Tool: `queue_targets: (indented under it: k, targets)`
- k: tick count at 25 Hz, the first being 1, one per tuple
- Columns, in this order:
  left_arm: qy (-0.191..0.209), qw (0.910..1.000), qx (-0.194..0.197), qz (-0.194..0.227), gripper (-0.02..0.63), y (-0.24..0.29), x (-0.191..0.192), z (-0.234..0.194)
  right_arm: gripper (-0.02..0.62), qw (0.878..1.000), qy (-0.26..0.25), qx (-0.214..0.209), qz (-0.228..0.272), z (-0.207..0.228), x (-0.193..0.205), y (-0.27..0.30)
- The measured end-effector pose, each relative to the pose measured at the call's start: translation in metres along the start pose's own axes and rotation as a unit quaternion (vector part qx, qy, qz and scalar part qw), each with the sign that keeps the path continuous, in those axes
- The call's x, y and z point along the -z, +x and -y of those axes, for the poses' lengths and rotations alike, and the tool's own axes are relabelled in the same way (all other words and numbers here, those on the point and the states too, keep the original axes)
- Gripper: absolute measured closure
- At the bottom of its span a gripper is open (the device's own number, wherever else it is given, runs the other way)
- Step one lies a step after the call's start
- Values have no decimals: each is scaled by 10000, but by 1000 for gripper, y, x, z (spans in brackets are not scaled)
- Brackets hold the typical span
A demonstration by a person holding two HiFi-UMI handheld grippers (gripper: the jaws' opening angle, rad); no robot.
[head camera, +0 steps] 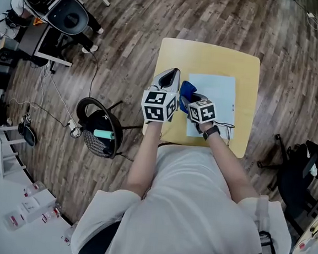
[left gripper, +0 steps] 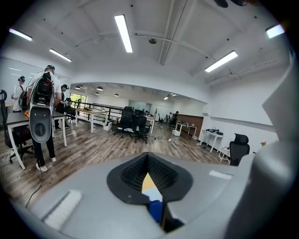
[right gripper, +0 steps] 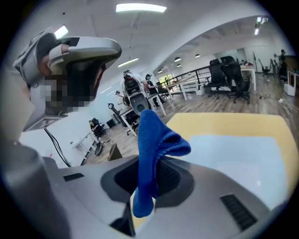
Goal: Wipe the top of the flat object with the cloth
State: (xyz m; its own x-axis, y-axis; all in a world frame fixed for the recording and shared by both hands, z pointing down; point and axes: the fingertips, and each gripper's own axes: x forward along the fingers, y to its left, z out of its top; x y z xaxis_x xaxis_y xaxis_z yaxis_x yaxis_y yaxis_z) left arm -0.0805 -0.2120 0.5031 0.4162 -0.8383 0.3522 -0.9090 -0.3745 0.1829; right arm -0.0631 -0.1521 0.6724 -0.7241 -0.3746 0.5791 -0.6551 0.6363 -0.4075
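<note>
Head view: yellow table is my landmark. The flat object, a pale blue sheet, lies flat on the table's right half and reaches close to its near edge. My right gripper is over the table's near-middle, at the sheet's left edge, with the blue cloth bunched at its tip. My left gripper hangs above the table's left edge, just beside the right one, their marker cubes almost touching. A black round stool stands on the wood floor left of the table, well apart from it.

Left gripper view: left gripper has its jaws closed tip to tip with nothing clamped. Through the narrow V between the pads I see a sliver of table, a bit of pale sheet below that, then the cloth. Those lie beyond the jaws, not inside them. Past the gripper there are desks, chairs and people standing at left.

Right gripper view: right gripper has its jaws pinched together on the cloth. The cloth stands up out of the jaws and folds over to the right, and a short end hangs below them. The flat object lies on the table ahead and to the right. I can't tell if the cloth touches the sheet.
</note>
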Motion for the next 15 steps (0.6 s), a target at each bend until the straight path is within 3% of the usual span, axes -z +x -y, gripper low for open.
queue_targets:
  k: [3, 7, 15]
  targets:
    - [-53, 10000, -65, 8, 600, -7, 1, -8, 529, 9995, 138, -212, -175, -7, 12, 17]
    - [-101, 9999, -91, -12, 600, -10, 4, -14, 530, 9975, -103, 218, -669, 9, 35, 19]
    - [-38, 9999, 121, -83, 600, 2, 9, 0, 529, 9945, 27, 879, -566, 59, 44, -29]
